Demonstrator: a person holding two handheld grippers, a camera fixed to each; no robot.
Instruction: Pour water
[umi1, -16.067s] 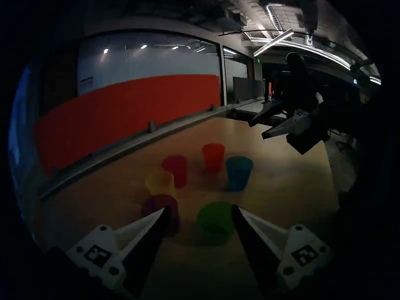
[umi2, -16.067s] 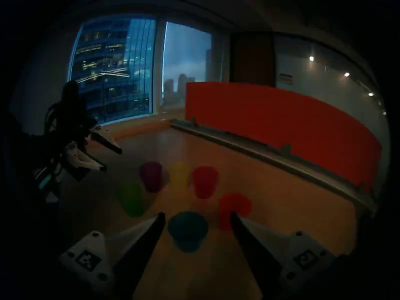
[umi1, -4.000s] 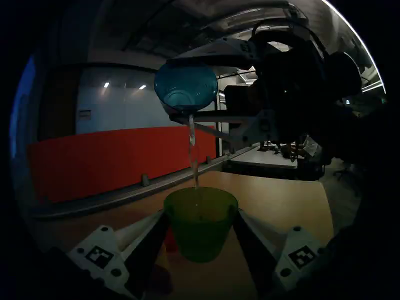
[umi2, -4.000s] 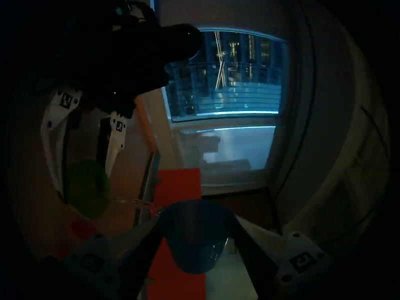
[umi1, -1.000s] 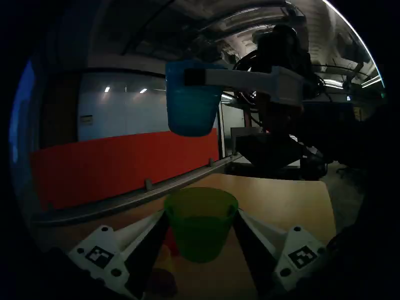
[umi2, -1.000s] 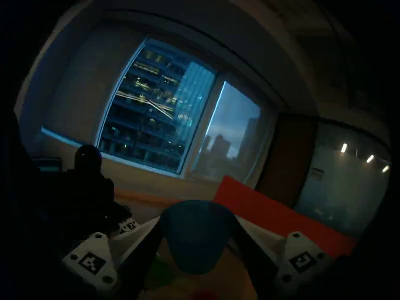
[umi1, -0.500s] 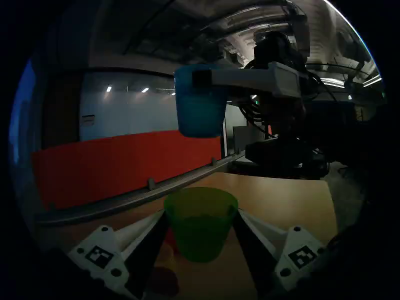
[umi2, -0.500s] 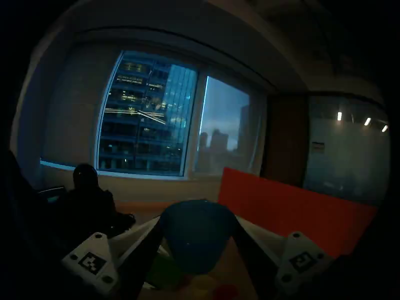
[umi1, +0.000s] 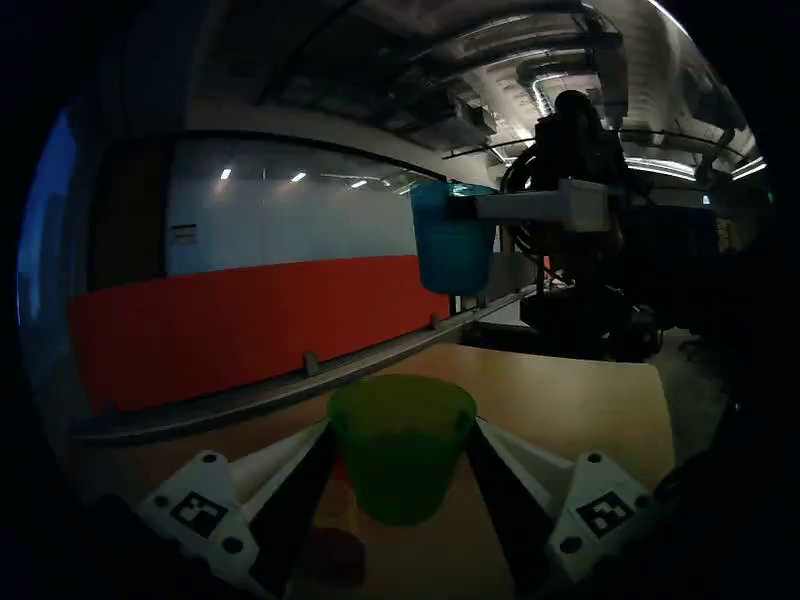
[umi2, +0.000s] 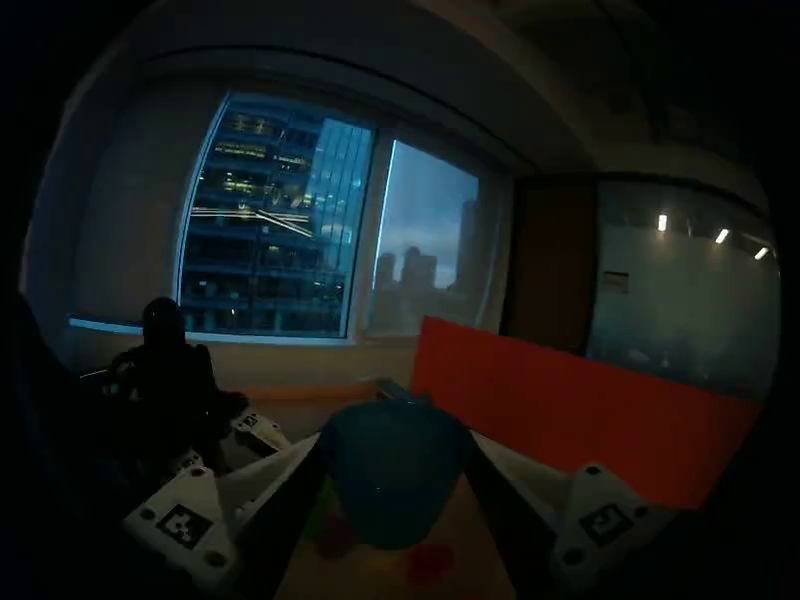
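Dim office at dusk. In the left gripper view, the left gripper (umi1: 400, 445) clamps an upright green plastic cup (umi1: 402, 475) between both fingers, raised above a wooden table (umi1: 590, 400). Higher and to the right, well apart from it, the right gripper (umi1: 462, 207) grips a blue plastic cup (umi1: 450, 255) upright, in front of an orange partition (umi1: 240, 320). In the right gripper view, the blue plastic cup (umi2: 392, 490) sits pinched between both fingers, with a red cup (umi2: 430, 562) on the table below and a window (umi2: 280, 240) beyond.
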